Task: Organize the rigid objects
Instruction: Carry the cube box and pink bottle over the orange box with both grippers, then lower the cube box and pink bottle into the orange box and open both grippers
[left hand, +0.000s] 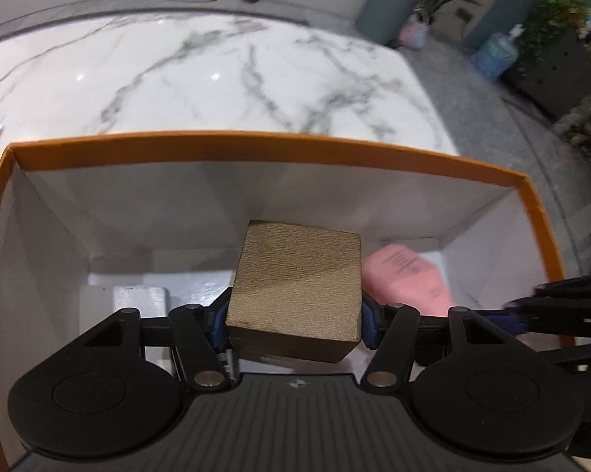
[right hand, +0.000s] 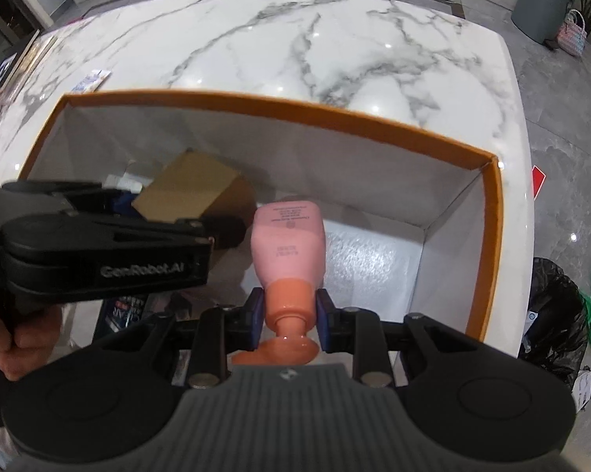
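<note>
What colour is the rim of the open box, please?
Orange, around white inner walls; the box rim shows best in the right wrist view.

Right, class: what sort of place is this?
Probably a lobby or showroom, not a kitchen: a white marble-patterned counter, a polished grey stone floor, and leafy potted plants beside a grey cylindrical bin.

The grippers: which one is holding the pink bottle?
The right gripper: its jaws pinch the pink bottle by its orange neck. The left gripper holds a brown block.

My left gripper (right hand: 146,212) hides half the brown block (right hand: 189,185) and the dark packets beneath. The pink bottle's (left hand: 409,275) print blurs; my block (left hand: 299,287) covers its neck.
</note>
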Demonstrator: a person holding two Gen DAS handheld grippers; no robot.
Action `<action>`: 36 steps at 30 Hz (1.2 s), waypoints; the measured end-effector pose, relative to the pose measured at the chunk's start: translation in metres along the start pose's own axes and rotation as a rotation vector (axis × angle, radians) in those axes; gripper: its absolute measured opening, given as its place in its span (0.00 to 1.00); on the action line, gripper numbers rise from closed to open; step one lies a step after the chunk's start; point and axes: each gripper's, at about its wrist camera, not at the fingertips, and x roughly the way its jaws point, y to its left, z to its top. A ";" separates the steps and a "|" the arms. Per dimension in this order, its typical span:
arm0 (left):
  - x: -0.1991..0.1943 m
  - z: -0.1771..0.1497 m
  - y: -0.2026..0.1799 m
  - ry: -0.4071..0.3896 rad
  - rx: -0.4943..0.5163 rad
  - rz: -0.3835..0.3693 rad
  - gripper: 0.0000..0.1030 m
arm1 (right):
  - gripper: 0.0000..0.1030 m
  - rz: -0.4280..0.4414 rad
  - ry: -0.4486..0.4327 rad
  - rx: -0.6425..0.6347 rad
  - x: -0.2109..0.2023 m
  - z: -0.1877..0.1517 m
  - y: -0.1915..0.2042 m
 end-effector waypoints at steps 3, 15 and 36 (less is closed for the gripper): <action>0.002 0.002 0.002 0.009 -0.008 -0.013 0.68 | 0.26 0.012 -0.001 0.029 0.001 0.002 -0.003; -0.022 0.008 0.020 0.032 -0.009 -0.100 0.73 | 0.26 0.059 -0.054 0.069 -0.009 0.010 -0.003; -0.024 -0.018 -0.008 -0.013 0.295 -0.007 0.48 | 0.24 0.007 0.059 0.059 0.020 -0.016 0.003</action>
